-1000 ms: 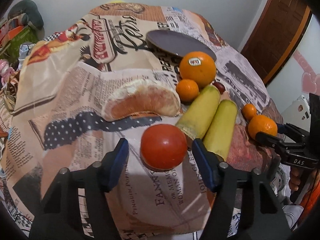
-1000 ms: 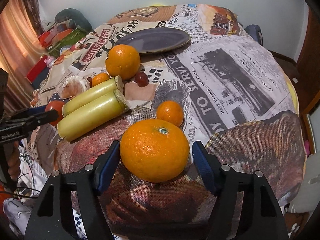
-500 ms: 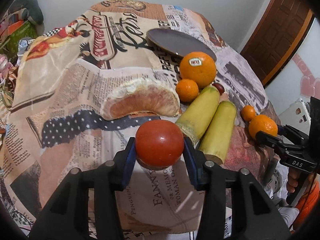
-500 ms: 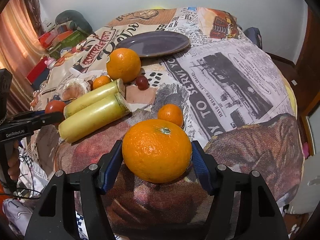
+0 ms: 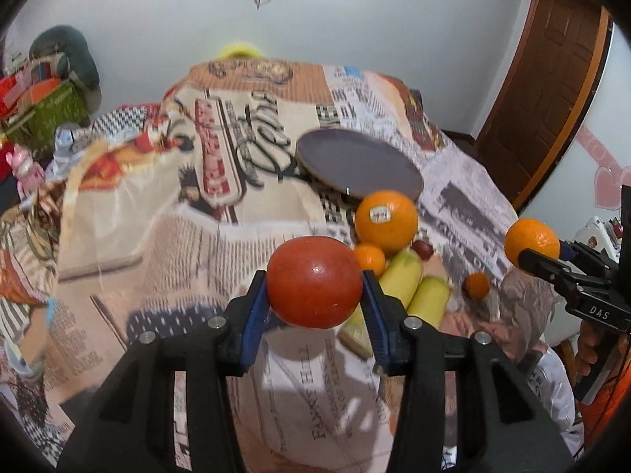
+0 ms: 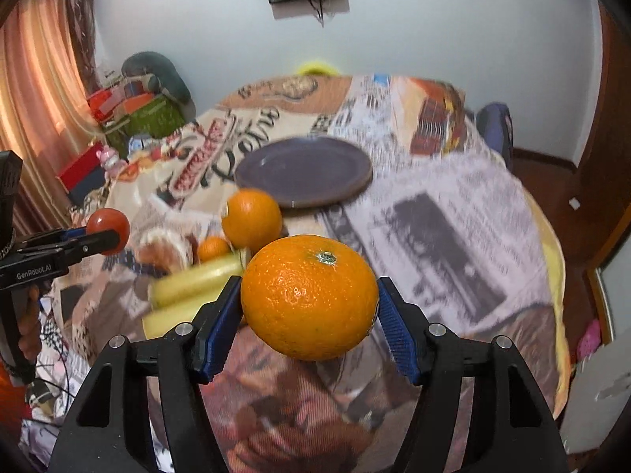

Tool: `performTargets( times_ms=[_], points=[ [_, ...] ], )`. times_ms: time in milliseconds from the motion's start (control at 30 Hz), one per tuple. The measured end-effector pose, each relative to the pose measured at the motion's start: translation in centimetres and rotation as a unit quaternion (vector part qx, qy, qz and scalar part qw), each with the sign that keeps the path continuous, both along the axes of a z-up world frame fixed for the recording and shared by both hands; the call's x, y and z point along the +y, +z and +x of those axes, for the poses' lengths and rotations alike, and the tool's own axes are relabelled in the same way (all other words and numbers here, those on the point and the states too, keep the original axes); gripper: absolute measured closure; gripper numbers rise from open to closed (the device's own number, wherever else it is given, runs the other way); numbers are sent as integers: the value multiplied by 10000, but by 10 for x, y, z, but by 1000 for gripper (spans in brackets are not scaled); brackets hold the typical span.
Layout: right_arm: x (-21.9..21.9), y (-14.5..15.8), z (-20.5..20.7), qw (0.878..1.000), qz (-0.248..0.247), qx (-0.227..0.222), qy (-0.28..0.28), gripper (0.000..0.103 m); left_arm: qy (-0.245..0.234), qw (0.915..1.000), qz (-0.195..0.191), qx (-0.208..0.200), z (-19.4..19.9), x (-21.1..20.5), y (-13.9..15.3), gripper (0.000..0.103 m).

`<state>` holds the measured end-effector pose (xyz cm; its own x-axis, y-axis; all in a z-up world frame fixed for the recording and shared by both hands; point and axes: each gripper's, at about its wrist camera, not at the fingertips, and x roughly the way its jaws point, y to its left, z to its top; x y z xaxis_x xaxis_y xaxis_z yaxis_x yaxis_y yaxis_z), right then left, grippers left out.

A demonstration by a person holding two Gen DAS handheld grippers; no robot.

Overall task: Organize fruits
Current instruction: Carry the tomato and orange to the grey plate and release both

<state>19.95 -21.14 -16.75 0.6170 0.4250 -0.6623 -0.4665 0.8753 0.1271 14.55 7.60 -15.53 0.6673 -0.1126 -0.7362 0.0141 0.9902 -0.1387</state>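
My left gripper (image 5: 314, 284) is shut on a red tomato (image 5: 314, 282) and holds it above the table. My right gripper (image 6: 309, 303) is shut on an orange (image 6: 309, 297), also lifted. Each shows in the other view: the tomato (image 6: 108, 225) at the left, the orange (image 5: 531, 239) at the right. A dark purple plate (image 5: 357, 163) (image 6: 303, 171) lies farther back. A large orange with a sticker (image 5: 386, 218), a small mandarin (image 5: 369, 259), two yellow-green fruits (image 5: 414, 287) and another small mandarin (image 5: 477, 284) lie on the cloth.
The round table wears a newspaper-print cloth (image 5: 221, 244). A bread-like wedge (image 6: 163, 246) lies left of the yellow fruits. Boxes and toys (image 6: 130, 118) crowd the floor at the left. A wooden door (image 5: 552, 79) stands at the right.
Both grippers closed on their fruit, the left on the tomato and the right on the orange, then lifted them off the cloth. Both views now tilt up toward the wall.
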Motion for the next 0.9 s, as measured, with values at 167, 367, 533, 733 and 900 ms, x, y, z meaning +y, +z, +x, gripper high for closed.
performTargets(
  times_ms=[167,367,533,733,900],
  points=[
    [3,17,10,9995,72,-285,-65,40,30,9994,104,-326,11,-2,24,57],
    [3,36,24,9982,119,-568,-160,40,105,9978,142,-640,28,-1,47,57],
    [5,50,40,9963,181,-795,-256,40,108,9966,216,-786,45,-3,58,57],
    [12,61,58,9946,237,-970,-278,40,87,9954,337,-894,69,-4,65,57],
    [22,62,77,9941,213,-1048,-207,40,35,9949,404,-925,92,-7,65,57]
  ],
)
